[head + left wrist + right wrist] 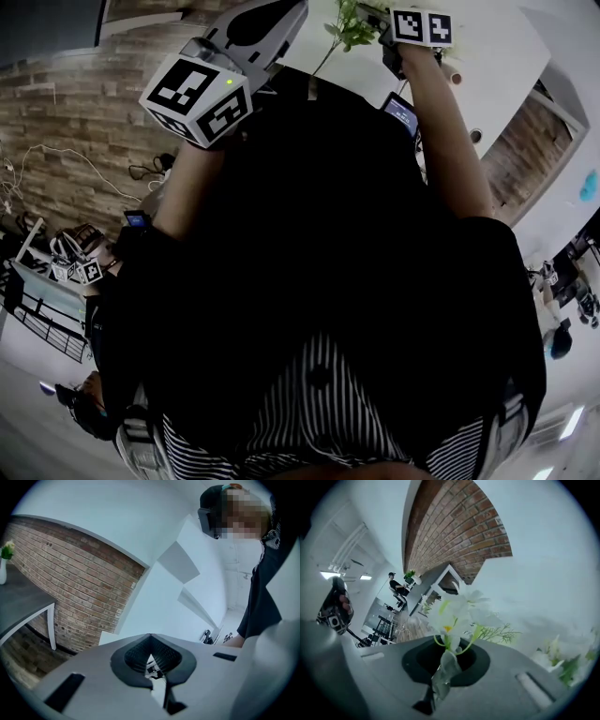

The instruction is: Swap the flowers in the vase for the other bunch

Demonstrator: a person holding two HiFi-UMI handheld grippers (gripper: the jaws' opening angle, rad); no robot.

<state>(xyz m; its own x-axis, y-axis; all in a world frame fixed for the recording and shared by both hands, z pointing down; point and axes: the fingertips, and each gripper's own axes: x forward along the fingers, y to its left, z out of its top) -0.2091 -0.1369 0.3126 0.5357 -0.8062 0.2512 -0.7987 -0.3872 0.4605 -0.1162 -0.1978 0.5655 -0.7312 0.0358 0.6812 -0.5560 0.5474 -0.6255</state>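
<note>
Looks steeply down from the head over the person's dark torso (319,234), near enough to fill most of the frame, leaving the left gripper (272,19) and right gripper (375,17) at the top edge. Looks from the left gripper along its jaws, about level, far across the room to a brick wall (84,583) and a dark table (23,602); looks from the right gripper along its jaws, rolled sideways, very near a flower bunch (454,611). Shares the brick wall (459,531) between both gripper views, and the flower bunch (352,30) between head view and right gripper view.

Red brick wall (89,597), white wall (164,611), grey table (18,604), wooden floor (18,663)
</note>
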